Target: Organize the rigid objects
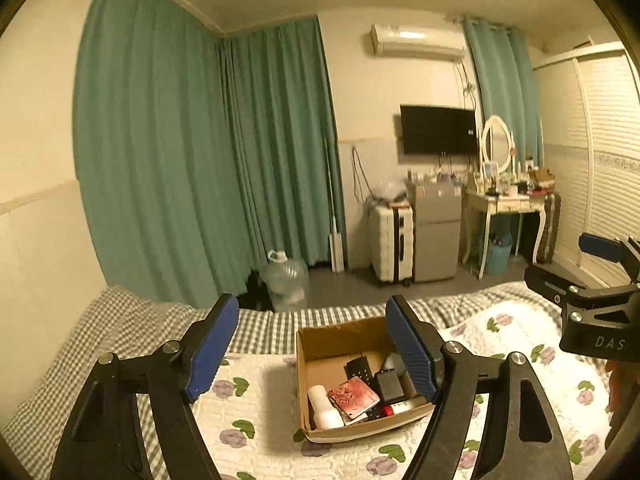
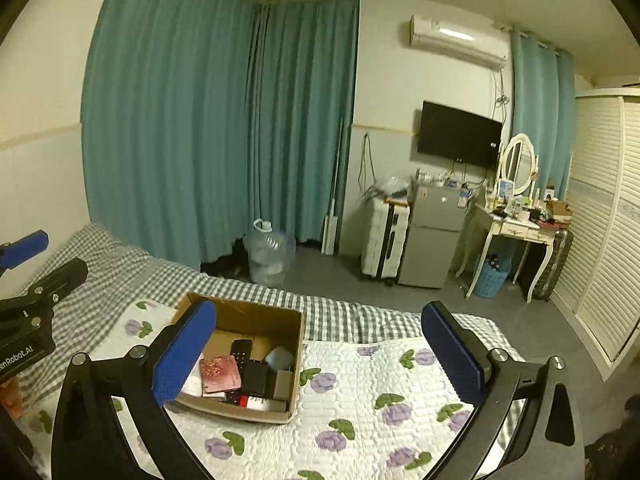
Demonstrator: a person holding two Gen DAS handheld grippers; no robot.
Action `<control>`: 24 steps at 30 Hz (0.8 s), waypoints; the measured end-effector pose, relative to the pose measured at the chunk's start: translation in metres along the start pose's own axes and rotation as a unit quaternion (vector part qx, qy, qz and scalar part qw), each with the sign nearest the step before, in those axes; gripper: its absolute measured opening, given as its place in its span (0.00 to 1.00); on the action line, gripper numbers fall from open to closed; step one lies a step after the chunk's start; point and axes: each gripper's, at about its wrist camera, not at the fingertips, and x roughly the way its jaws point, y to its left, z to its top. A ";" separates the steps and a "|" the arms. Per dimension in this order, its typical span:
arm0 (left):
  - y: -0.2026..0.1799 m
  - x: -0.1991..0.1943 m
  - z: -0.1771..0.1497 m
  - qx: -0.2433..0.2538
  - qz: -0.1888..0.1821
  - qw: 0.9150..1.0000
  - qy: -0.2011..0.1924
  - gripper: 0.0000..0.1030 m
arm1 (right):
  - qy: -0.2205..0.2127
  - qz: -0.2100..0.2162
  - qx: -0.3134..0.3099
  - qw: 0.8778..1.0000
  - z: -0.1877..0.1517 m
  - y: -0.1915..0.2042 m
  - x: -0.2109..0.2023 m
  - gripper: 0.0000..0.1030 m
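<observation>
An open cardboard box point(image 1: 320, 344) sits on the flowered quilt point(image 1: 256, 404); it also shows in the right wrist view point(image 2: 280, 320). It holds a red patterned case point(image 1: 353, 396), a white cylinder point(image 1: 322, 406), a black remote point(image 1: 358, 369), a black cube point(image 1: 389, 386) and other small items. My left gripper point(image 1: 312, 356) is open and empty, held above the box's near side. My right gripper point(image 2: 320, 356) is open and empty, its left finger over the box's left edge. Each gripper shows at the edge of the other's view.
The bed has a grey checked sheet point(image 2: 132, 268) beyond the quilt. Past the bed stand a clear water jug point(image 2: 269, 254), a white suitcase point(image 2: 382, 240), a small grey fridge point(image 2: 430, 236), a dressing table point(image 2: 516, 228) and a louvred wardrobe point(image 2: 600, 216). Teal curtains point(image 2: 192, 128) cover the far wall.
</observation>
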 end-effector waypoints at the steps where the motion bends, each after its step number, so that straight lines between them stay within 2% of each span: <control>1: 0.000 -0.008 0.000 -0.001 0.001 1.000 -0.005 0.77 | -0.003 -0.002 -0.001 1.000 -0.002 -0.001 -0.009 1.00; 7: -0.004 -0.030 -0.014 -0.006 0.004 1.000 -0.019 0.78 | -0.013 0.004 0.009 1.000 -0.024 0.002 -0.038 1.00; 15: -0.009 -0.022 -0.076 -0.011 0.023 0.999 -0.024 0.77 | -0.013 0.008 0.017 1.000 -0.087 0.017 -0.023 1.00; 22: -0.019 0.030 -0.137 -0.005 0.017 0.999 0.047 0.78 | 0.022 0.007 0.031 0.999 -0.148 0.023 0.023 1.00; 24: -0.023 0.034 -0.148 -0.003 0.011 0.998 0.054 0.77 | 0.034 0.006 0.035 0.999 -0.157 0.023 0.036 1.00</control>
